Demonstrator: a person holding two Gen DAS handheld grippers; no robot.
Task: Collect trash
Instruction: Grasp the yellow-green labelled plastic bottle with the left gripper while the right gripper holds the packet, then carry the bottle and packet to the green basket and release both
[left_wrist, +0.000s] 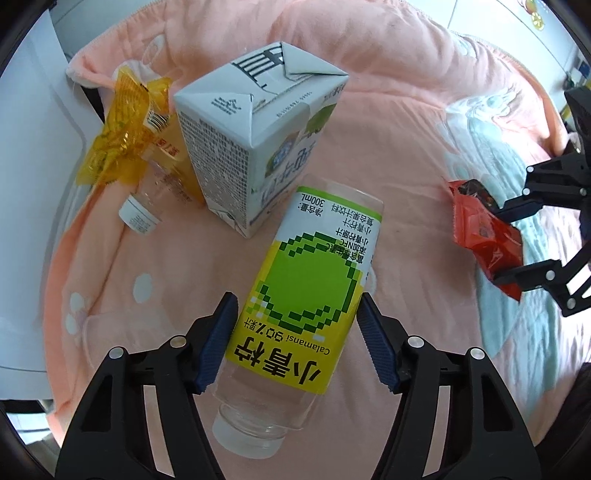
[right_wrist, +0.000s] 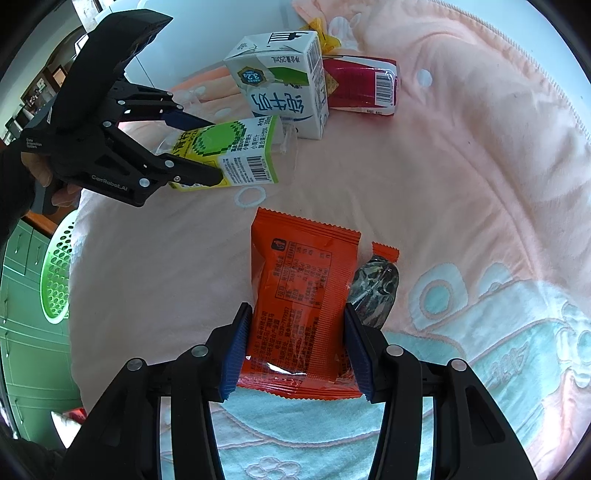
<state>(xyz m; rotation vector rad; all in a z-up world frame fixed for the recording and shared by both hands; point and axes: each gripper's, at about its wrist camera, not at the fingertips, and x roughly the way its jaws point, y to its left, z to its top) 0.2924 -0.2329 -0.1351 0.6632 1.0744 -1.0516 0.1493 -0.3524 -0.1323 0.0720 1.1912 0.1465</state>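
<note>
A clear empty bottle (left_wrist: 306, 288) with a yellow and green label lies on a pink blanket (left_wrist: 155, 266), cap end toward me. My left gripper (left_wrist: 295, 299) straddles it, blue pads close along both sides and a sliver of gap at the right pad, so it is open. The right wrist view shows the same bottle (right_wrist: 225, 151) between the left gripper (right_wrist: 216, 147) fingers. My right gripper (right_wrist: 297, 308) is shut on an orange snack packet (right_wrist: 303, 291), pads pressing its two long edges. The packet (left_wrist: 484, 236) and the right gripper (left_wrist: 496, 247) also appear at the right of the left wrist view.
A white milk carton (left_wrist: 258, 140) stands just beyond the bottle. Left of it lie a crumpled yellow wrapper (left_wrist: 122, 125) and a small clear bottle with a white cap (left_wrist: 140, 218). A red packet (right_wrist: 362, 85) lies behind the carton, a torn foil wrapper (right_wrist: 375, 291) beside the orange packet. A green basket (right_wrist: 55, 266) stands off the bed's left edge.
</note>
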